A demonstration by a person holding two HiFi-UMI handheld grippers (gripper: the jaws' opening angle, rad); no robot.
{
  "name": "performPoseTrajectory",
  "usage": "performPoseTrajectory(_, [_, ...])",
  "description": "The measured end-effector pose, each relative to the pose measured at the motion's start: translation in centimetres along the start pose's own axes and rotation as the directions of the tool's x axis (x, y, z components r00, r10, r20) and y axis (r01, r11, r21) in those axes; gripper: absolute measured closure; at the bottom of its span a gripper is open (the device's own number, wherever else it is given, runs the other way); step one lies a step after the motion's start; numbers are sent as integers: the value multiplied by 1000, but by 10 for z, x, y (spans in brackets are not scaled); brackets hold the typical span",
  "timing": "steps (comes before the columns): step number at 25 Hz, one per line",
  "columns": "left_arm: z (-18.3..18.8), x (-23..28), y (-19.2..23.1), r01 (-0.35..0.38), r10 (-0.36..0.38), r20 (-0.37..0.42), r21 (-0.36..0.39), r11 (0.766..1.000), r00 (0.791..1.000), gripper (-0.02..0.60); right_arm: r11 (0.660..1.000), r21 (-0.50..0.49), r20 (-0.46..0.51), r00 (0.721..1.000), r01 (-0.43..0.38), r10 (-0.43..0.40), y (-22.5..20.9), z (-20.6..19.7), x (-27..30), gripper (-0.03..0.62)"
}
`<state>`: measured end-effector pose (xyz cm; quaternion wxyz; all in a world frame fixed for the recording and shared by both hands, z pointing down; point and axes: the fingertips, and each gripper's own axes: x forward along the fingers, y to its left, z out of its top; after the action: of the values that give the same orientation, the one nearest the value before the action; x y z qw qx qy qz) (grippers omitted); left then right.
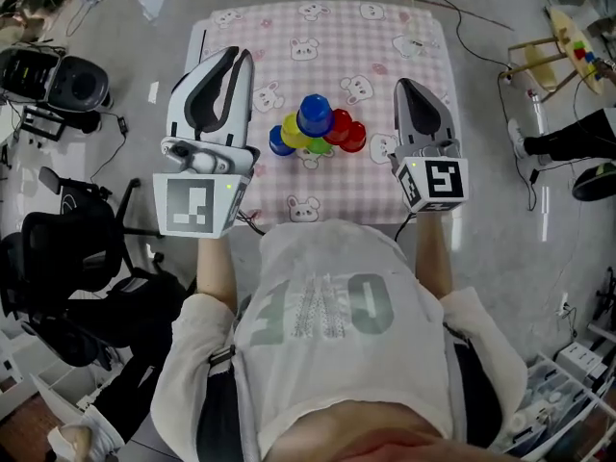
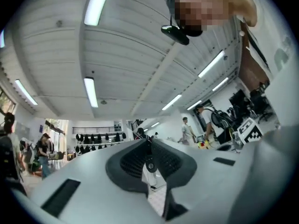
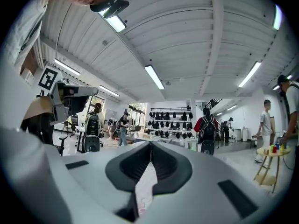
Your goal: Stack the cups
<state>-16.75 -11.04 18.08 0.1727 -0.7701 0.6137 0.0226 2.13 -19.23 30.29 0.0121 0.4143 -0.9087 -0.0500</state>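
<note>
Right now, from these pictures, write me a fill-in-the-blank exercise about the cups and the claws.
1. The top cup of the pile is ____.
2. The checked tablecloth is white and ____.
3. The left claw and the right claw are both shut and hold ____.
Missing words: blue; pink; nothing.

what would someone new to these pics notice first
The bright cluster of cups, blue, yellow, green and red, sits in the middle of the pink checked tablecloth printed with rabbits. The left gripper and the right gripper flank it in the head view. Both have their jaws together with nothing between them.
</note>
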Motion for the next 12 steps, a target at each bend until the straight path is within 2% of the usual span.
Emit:
performPoseTrajectory(3, [-2,-20,11,-133,133,21,-35,991,991,534,1000,13,11,1000,19,-19,-2,4,-3,565])
performPoseTrajectory(7, [-38,-44,11,-294,292,-53,-40,955,955,541,998,7,18,998,55,-55,-2,4,-8,565])
performPoseTrajectory(10, [-79,-64,4,-366,355,-131,-72,928,926,548,997,9,26,997,70,-71,2,3,-14,565])
performPoseTrajectory(12, [-107,-72,-4,-382,360,-194,-96,919,913,549,997,22,26,997,76,-76,6,1,-17,565])
